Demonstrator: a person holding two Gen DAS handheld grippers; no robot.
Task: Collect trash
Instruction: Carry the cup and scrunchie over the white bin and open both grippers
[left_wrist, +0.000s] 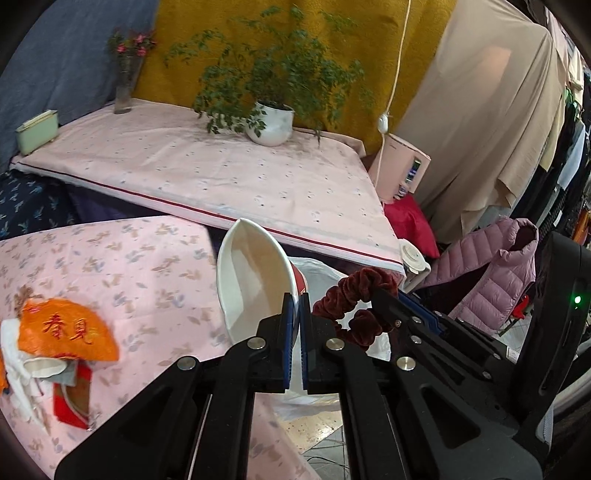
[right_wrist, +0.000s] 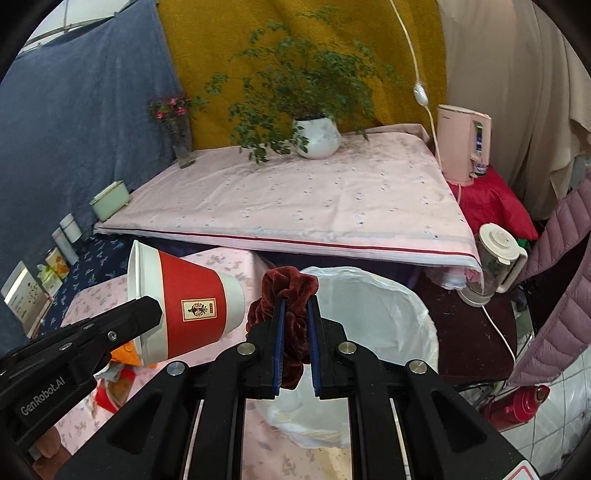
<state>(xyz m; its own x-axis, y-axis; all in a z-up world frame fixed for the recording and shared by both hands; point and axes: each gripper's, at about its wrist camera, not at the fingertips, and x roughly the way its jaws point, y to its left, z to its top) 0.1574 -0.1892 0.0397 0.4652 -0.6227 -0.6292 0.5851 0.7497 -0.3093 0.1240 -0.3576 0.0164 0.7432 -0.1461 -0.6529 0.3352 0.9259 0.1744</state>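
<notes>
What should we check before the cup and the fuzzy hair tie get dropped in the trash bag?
1. Left gripper jaws clamp the paper cup by its rim: ok.
2. Right gripper jaws pinch the scrunchie: ok.
3. Trash bag mouth open: ok.
4. Scrunchie over the bag opening: cannot tell.
5. Cup over the bag: not ok, it looks off to the side.
6. Cup empty inside: ok.

Smooth paper cup, plush velvety scrunchie, thin glossy plastic bin liner, matt cotton tablecloth
</notes>
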